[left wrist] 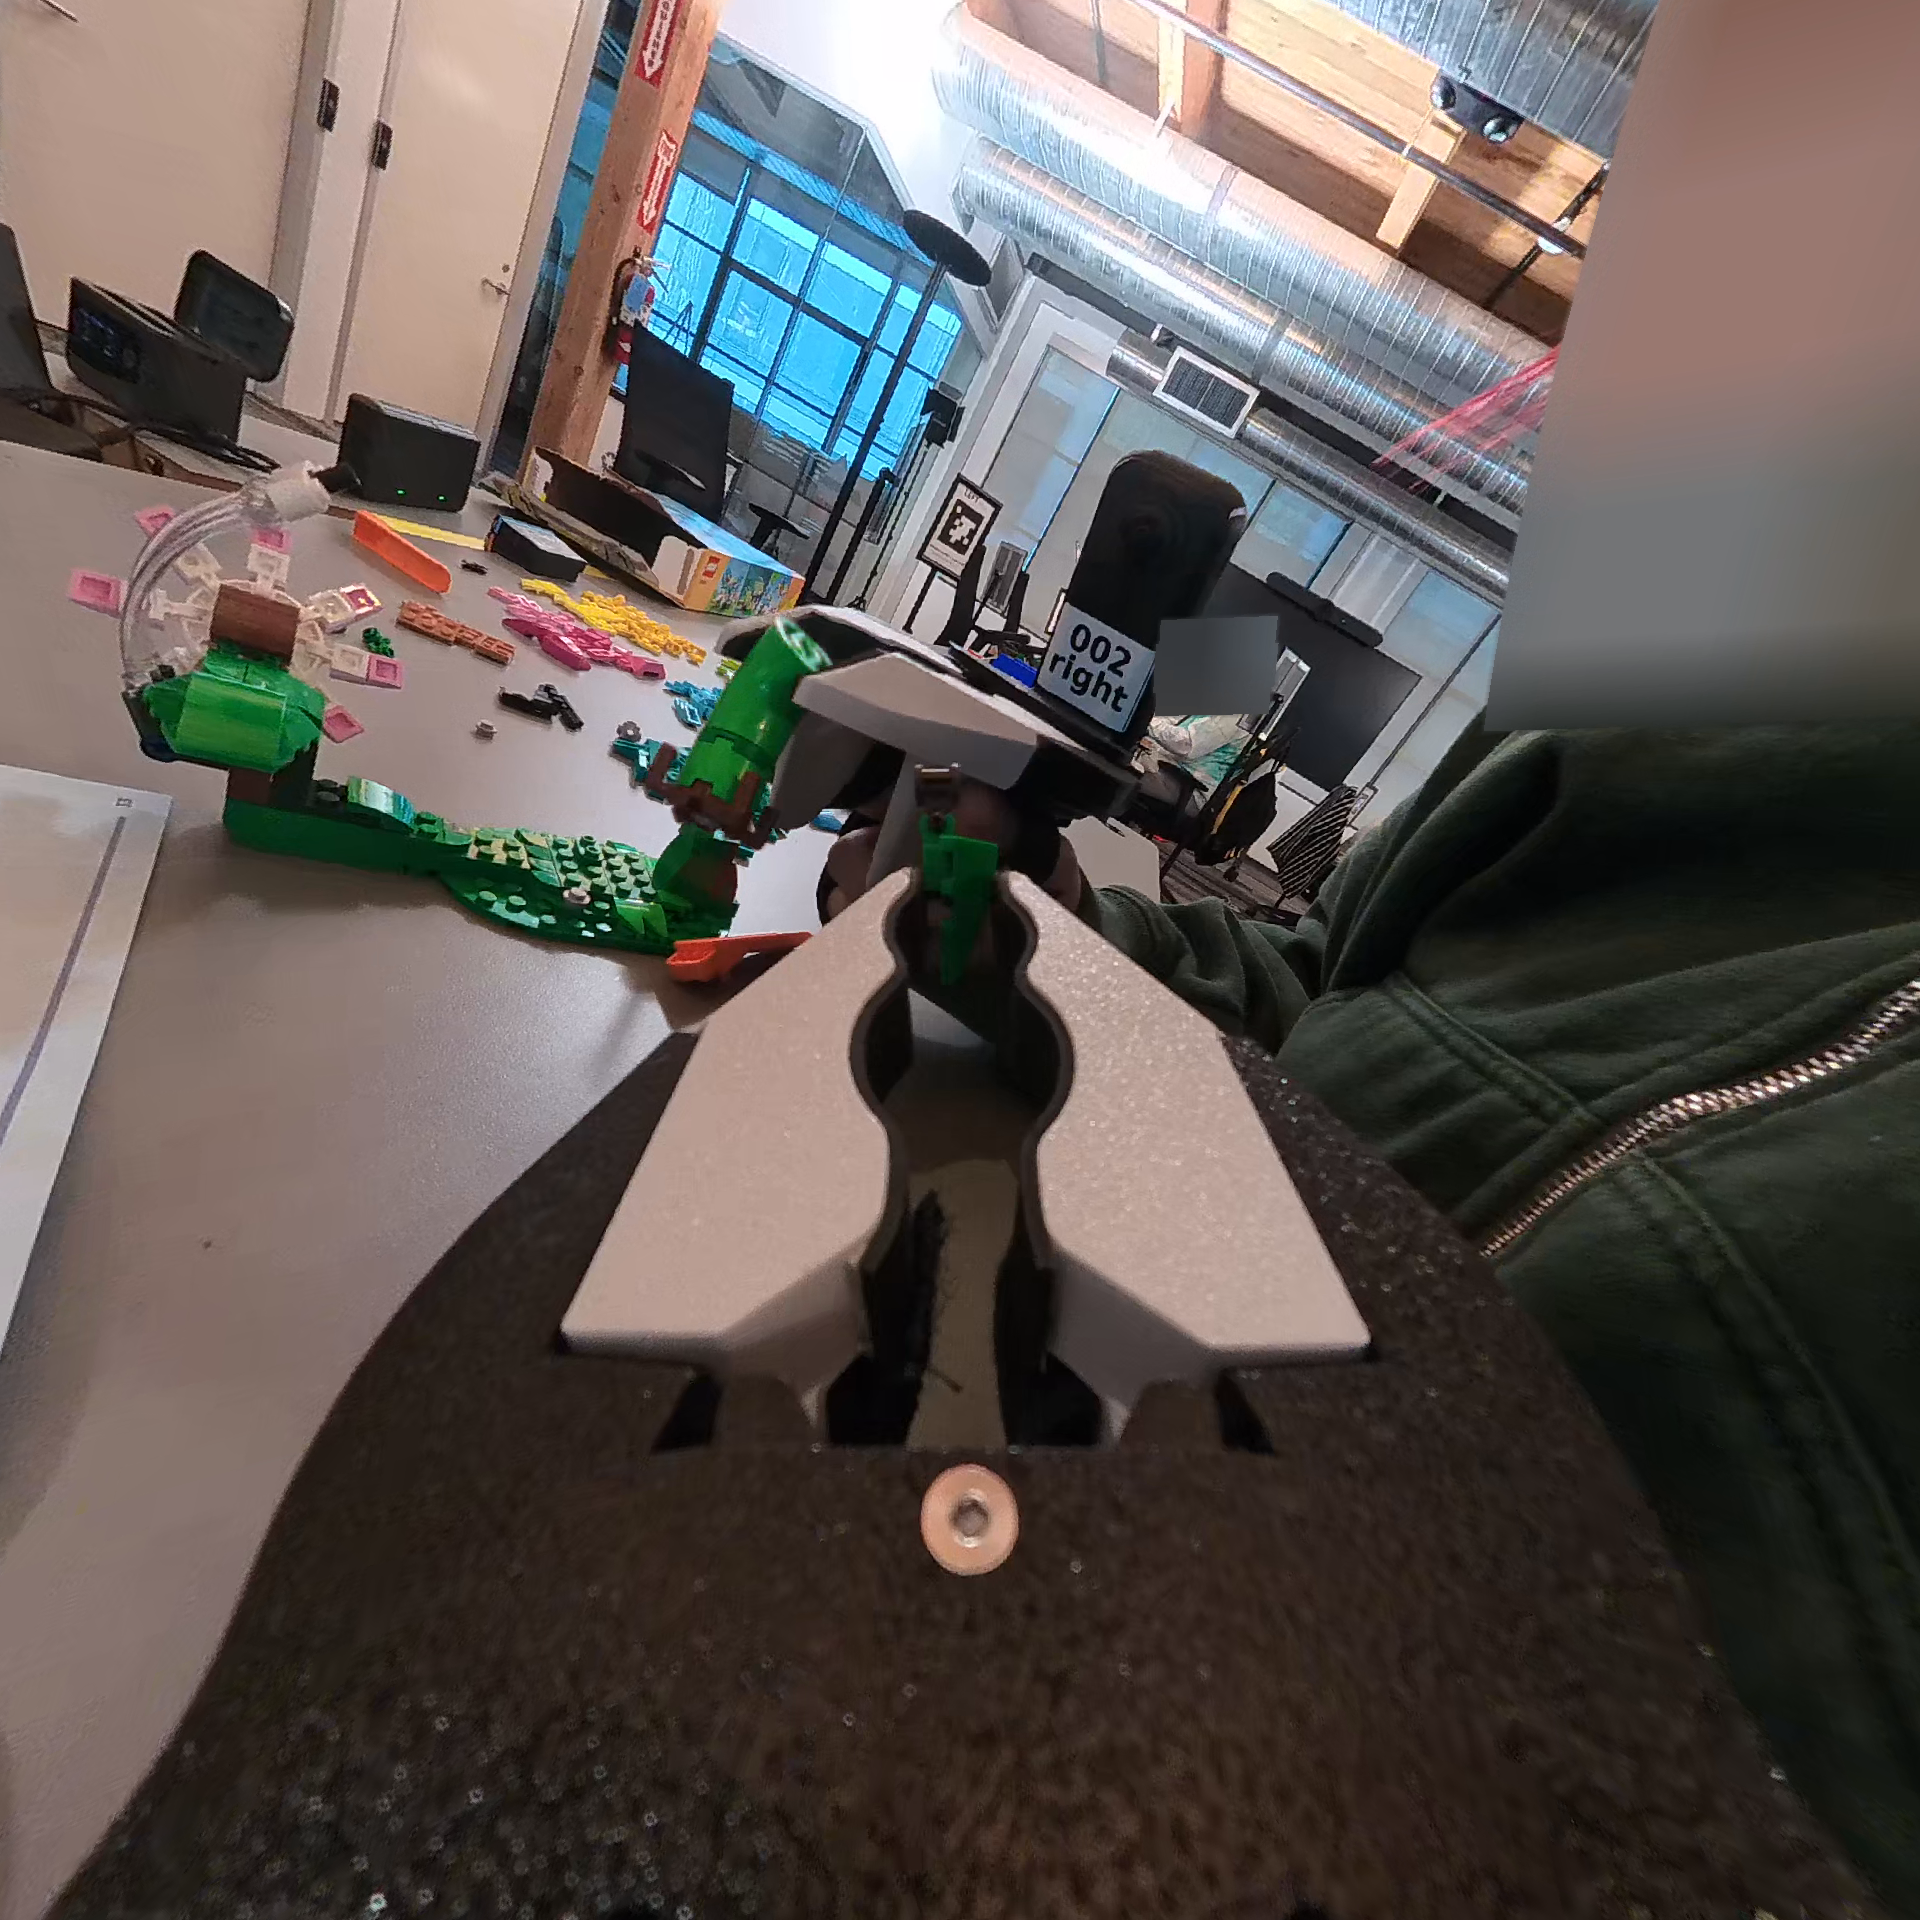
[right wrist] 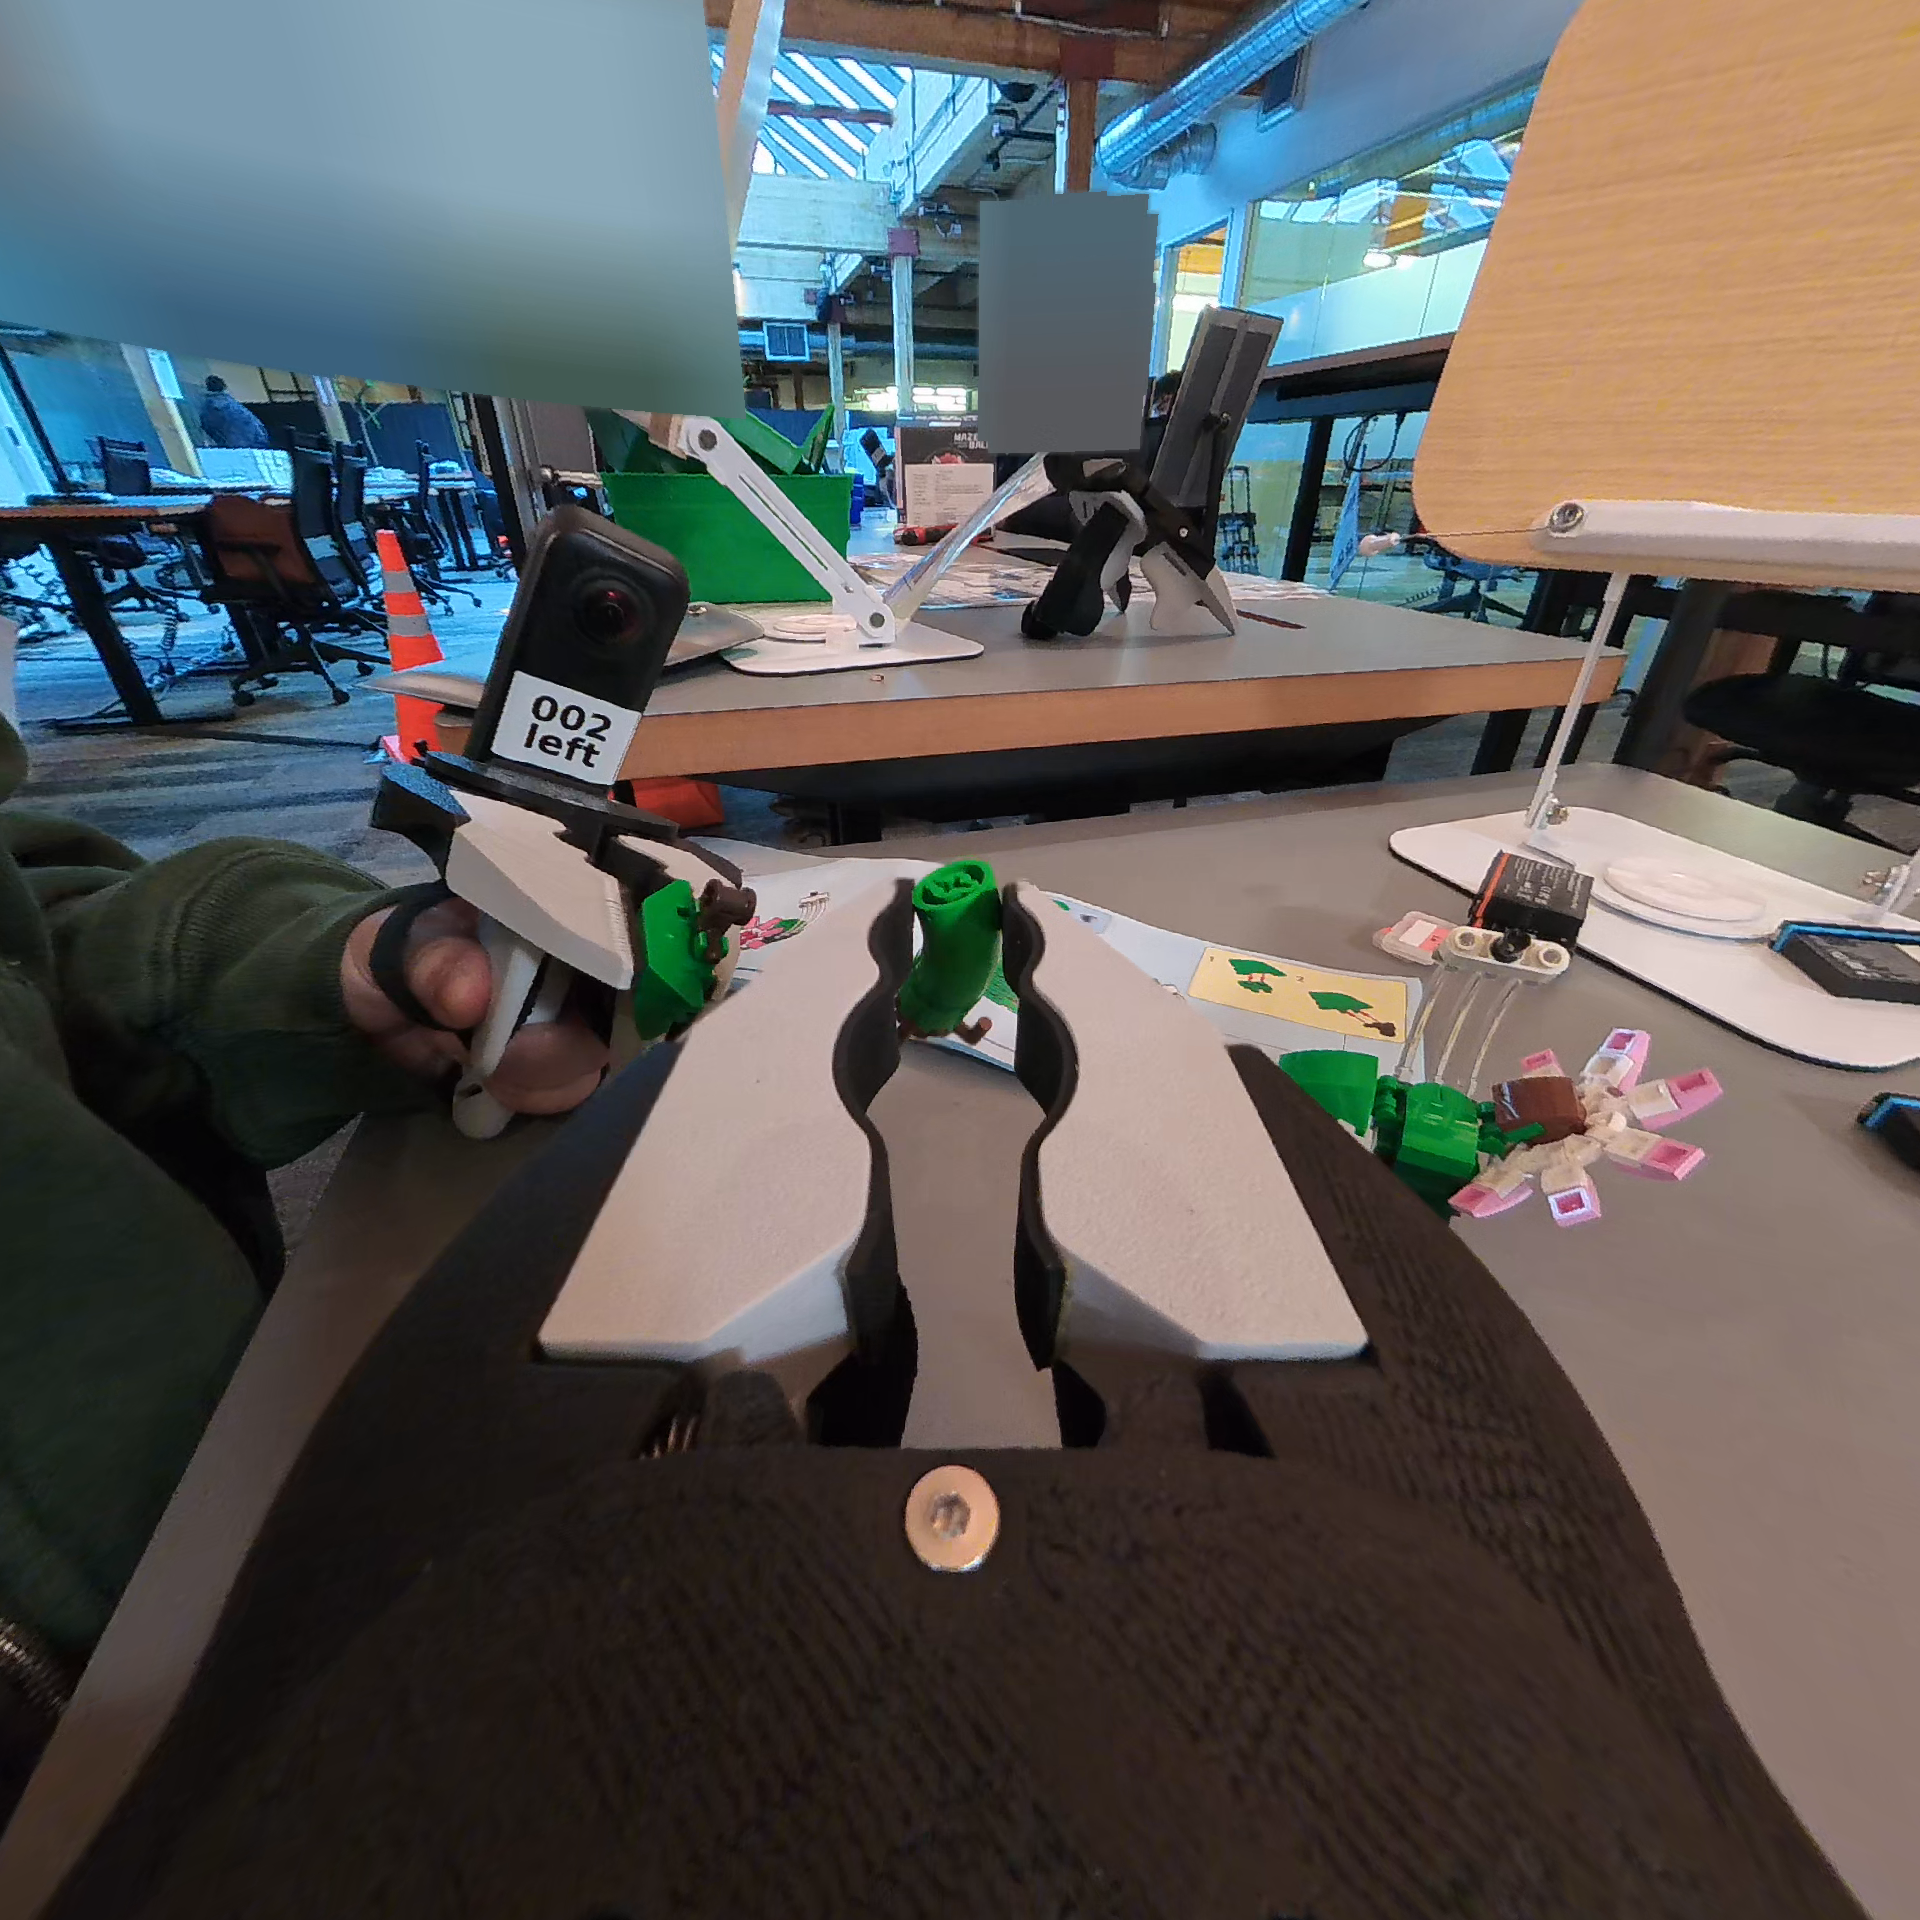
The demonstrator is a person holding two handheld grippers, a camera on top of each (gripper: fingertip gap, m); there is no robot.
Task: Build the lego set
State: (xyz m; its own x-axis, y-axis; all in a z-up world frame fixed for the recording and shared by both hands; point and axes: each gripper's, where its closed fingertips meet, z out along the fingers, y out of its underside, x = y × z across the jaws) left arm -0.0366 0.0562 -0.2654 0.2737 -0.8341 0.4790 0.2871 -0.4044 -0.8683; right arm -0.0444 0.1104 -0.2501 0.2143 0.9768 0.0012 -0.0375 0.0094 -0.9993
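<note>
My left gripper (left wrist: 956, 888) is shut on a small green Lego piece (left wrist: 954, 857) with brown bits, held in the air; it also shows at the left of the right wrist view (right wrist: 665, 935). My right gripper (right wrist: 954, 914) is shut on a green trunk-like Lego assembly (right wrist: 948, 951) with a round top and brown parts below. In the left wrist view that assembly (left wrist: 753, 717) hangs just above the green Lego base (left wrist: 540, 873), close in front of my left gripper. The base carries a green bush and a pink-and-white flower (left wrist: 260, 623).
Loose pink, yellow, brown and black bricks (left wrist: 592, 634) lie beyond the build. An orange brick separator (left wrist: 727, 951) lies by the base, another (left wrist: 400, 551) farther back. The instruction booklet (right wrist: 1278, 987) lies open. A Lego box (left wrist: 717, 571) stands behind. A person's green sleeve (left wrist: 1558, 1039) is at the right. One gripper's finger ends stand about 6 cm off the other's.
</note>
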